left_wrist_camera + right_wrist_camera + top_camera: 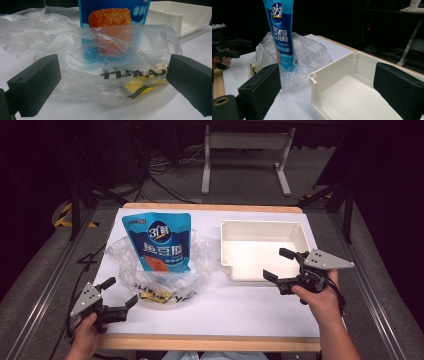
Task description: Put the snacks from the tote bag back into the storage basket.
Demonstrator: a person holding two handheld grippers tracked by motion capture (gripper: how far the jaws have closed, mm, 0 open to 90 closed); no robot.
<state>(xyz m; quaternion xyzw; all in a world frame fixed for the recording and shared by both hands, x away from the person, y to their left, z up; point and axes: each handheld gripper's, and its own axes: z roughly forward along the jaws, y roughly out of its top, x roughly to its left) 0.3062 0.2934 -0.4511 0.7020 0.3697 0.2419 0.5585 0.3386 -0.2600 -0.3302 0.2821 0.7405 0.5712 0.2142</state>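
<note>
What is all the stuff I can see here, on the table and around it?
Blue snack pouch with an orange food picture: one, standing in the bag, left half of the table.
Clear crinkled plastic bag with black lettering: one, around the pouch's lower part; something yellow inside.
Cream rectangular plastic tray: one, empty, right half.
White tabletop with a wooden edge: one.
White metal table legs: one frame, on the floor beyond.
Black cables: several, on the floor.
Left gripper: black fingers open, near the bag.
Right gripper: fingers open, at the tray's near right part.
</note>
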